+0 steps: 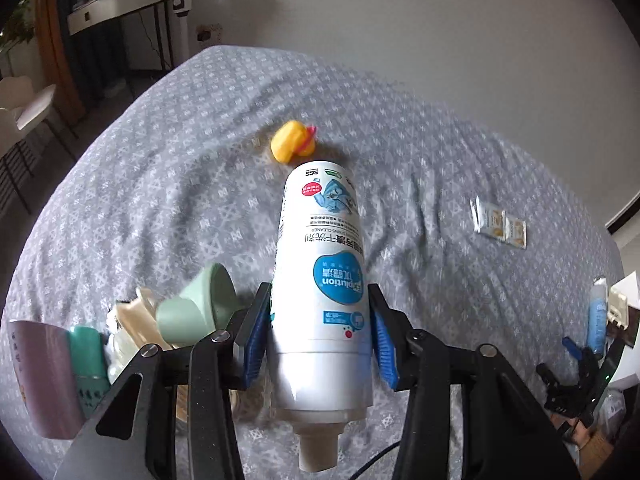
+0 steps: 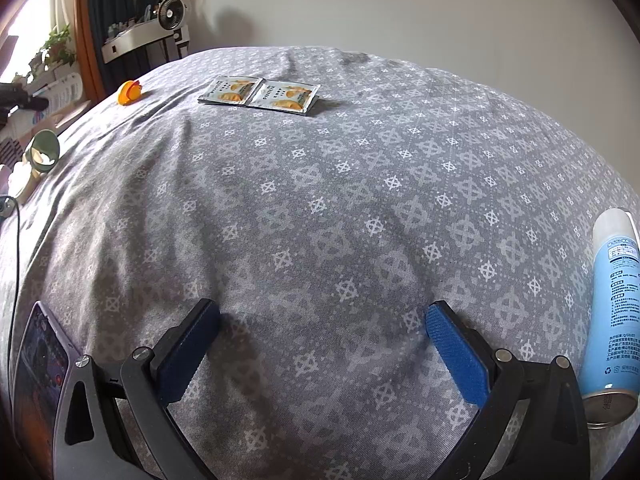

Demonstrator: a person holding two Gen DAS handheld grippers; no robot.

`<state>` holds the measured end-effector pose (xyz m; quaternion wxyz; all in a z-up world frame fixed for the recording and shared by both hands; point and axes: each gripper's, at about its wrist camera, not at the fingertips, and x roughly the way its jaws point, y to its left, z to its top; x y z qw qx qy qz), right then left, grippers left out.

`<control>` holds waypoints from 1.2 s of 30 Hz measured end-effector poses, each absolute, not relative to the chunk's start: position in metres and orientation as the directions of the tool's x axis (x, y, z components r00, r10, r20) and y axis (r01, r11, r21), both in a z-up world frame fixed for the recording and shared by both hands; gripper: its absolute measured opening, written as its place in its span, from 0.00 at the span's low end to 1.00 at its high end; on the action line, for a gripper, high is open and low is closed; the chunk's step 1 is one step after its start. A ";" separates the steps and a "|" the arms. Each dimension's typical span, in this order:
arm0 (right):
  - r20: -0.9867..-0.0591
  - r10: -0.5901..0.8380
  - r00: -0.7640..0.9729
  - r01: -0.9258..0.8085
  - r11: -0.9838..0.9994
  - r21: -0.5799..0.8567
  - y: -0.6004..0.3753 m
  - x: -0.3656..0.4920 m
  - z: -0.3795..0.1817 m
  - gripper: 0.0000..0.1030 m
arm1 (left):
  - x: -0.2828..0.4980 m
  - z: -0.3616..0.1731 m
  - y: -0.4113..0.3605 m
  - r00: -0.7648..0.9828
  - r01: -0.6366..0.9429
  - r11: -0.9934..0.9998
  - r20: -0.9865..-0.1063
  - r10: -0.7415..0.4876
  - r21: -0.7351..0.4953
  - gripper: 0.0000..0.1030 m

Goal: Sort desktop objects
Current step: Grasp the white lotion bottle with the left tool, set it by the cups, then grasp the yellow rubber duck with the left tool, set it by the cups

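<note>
My left tool point(image 1: 320, 332) pinches the white spray can point(image 1: 320, 280), carrying it above the bed point(image 1: 440, 160); next it needs a spot by the cups point(image 1: 192, 308). My right tool point(image 2: 320, 356) hangs spread, empty.

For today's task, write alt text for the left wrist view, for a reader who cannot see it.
The left gripper clamps a white spray can between its blue pads, nozzle toward the camera, above a grey patterned cloth. Beyond the can lies a yellow toy duck; two joined sachets lie to the right, a green cup on the left.
</note>
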<state>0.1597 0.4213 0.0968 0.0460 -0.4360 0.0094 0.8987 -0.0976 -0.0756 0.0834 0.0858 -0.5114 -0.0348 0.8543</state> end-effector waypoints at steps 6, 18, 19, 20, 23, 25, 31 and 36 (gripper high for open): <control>-0.785 0.076 -0.615 -0.091 -0.996 -0.025 0.421 0.160 0.097 1.00 | -0.067 0.089 -0.063 -0.524 -0.098 -0.994 -0.852 0.004 0.056 0.91; -0.786 0.085 -0.612 -0.092 -0.995 -0.036 0.421 0.160 0.097 1.00 | -0.189 0.108 -0.059 -0.605 -0.084 -0.987 -0.795 -0.057 0.135 1.00; -0.786 0.066 -0.615 -0.061 -0.998 -0.035 0.421 0.161 0.097 1.00 | -0.202 0.101 -0.058 -0.597 -0.080 -0.989 -0.800 -0.052 0.124 1.00; -0.786 0.065 -0.615 -0.061 -0.998 -0.035 0.421 0.160 0.097 1.00 | -0.214 0.094 -0.057 -0.589 -0.074 -0.991 -0.806 -0.048 0.112 1.00; -0.786 0.066 -0.615 -0.061 -0.997 -0.036 0.421 0.160 0.097 1.00 | -0.248 0.074 -0.051 -0.573 -0.056 -0.993 -0.818 -0.054 0.105 1.00; -0.785 0.067 -0.616 -0.061 -0.997 -0.037 0.421 0.161 0.096 1.00 | -0.267 0.060 -0.049 -0.553 -0.041 -0.994 -0.831 -0.061 0.100 1.00; -0.782 0.072 -0.619 -0.061 -0.997 -0.044 0.421 0.159 0.095 1.00 | -0.302 0.023 -0.060 -0.466 0.027 -0.999 -0.884 -0.028 0.017 0.83; -0.780 0.071 -0.621 -0.061 -0.997 -0.042 0.423 0.158 0.094 1.00 | -0.289 0.028 -0.075 -0.469 -0.009 -0.993 -0.876 0.110 -0.120 0.47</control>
